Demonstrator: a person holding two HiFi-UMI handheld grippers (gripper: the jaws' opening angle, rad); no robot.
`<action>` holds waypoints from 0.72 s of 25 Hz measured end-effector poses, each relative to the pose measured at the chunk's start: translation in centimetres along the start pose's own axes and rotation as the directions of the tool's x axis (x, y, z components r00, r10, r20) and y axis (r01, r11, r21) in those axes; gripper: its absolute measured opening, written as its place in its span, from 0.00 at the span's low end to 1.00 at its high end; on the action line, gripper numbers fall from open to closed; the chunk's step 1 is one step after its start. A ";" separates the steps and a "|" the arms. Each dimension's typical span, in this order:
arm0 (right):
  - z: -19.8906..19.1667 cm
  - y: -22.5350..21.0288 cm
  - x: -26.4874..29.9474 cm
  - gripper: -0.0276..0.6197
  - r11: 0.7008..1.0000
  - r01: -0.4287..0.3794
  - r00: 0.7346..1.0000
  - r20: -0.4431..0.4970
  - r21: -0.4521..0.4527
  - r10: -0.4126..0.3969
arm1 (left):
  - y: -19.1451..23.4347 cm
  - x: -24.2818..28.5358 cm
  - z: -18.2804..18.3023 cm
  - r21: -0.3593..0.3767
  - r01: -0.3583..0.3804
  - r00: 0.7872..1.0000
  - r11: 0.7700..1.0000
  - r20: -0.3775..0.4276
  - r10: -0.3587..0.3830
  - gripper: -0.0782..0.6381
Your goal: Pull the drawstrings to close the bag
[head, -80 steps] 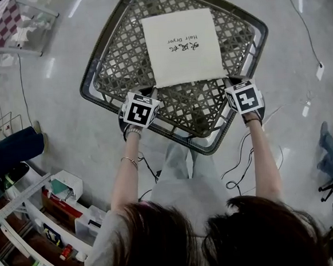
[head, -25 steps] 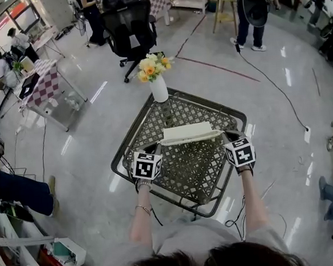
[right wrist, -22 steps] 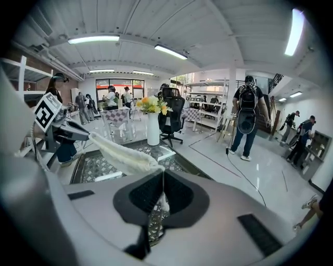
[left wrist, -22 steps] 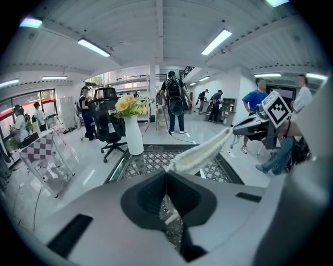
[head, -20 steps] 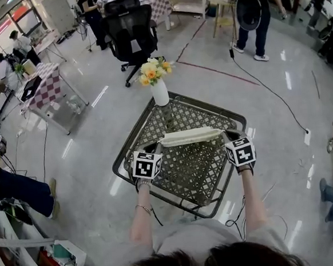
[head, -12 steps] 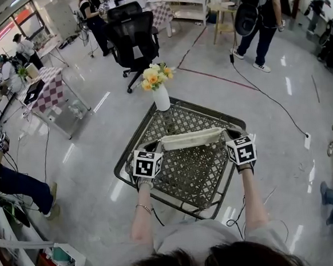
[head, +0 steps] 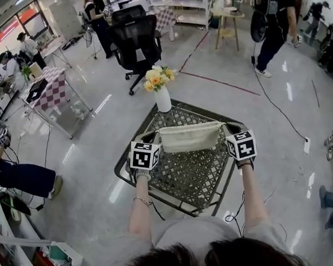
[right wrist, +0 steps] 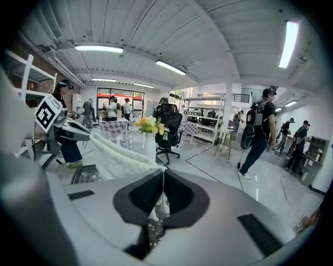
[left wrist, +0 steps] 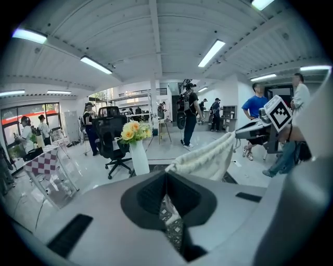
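The person holds one gripper in each hand, out in front of the body. A cream cloth bag (head: 191,138) hangs in the air between the two grippers. It is over a dark metal table (head: 185,182) with a criss-cross top. The bag's top edge runs straight across from one gripper to the other. That edge looks crinkled. The rest of the bag hangs down from it toward the table top.

The left gripper (left wrist: 165,179) has its jaws pressed together. A thin bit of white drawstring (left wrist: 169,204) is pinched between them, right at the bag's left top corner. The right gripper (right wrist: 163,187) also has its jaws pressed together. It pinches the white string at the bag's right top corner. Both grippers sit at about the same height, one at each end of the bag.

A white vase (head: 162,98) stands on the far edge of the table, behind the bag. It holds yellow and orange flowers (head: 157,77). A black office chair (head: 136,40) stands on the shiny floor beyond the vase. A small table with a checked cloth (head: 51,90) is off to the left. A few people stand or sit around the room.
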State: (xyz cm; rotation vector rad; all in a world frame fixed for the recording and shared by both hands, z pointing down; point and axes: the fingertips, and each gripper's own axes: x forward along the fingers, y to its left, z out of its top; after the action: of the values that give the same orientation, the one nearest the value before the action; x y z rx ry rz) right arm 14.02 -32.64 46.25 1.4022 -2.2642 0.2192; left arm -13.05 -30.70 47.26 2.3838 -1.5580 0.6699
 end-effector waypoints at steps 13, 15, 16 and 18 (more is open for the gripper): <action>2.9 0.8 -1.4 0.08 1.000 0.019 0.995 0.094 0.005 -0.020 | 1.3 -2.1 2.7 0.000 -0.042 0.995 0.999 0.089 0.042 0.15; 3.3 0.6 -1.6 0.08 1.000 0.031 0.994 0.106 0.003 -0.032 | 1.3 -2.3 3.2 0.012 -0.054 0.993 0.998 0.102 0.052 0.15; 3.5 0.4 -1.7 0.08 0.999 0.041 0.993 0.114 0.005 -0.041 | 1.4 -2.4 3.5 0.018 -0.062 0.992 0.998 0.109 0.059 0.15; 4.1 0.1 -1.8 0.08 0.998 0.059 0.989 0.132 0.012 -0.060 | 1.5 -2.5 4.0 0.020 -0.080 0.990 0.997 0.122 0.077 0.15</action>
State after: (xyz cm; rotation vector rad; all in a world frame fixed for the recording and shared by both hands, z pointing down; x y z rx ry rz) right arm 13.35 -32.67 41.88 1.5266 -2.3253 0.1189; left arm -14.20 -30.97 42.49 2.4328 -1.7102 0.5727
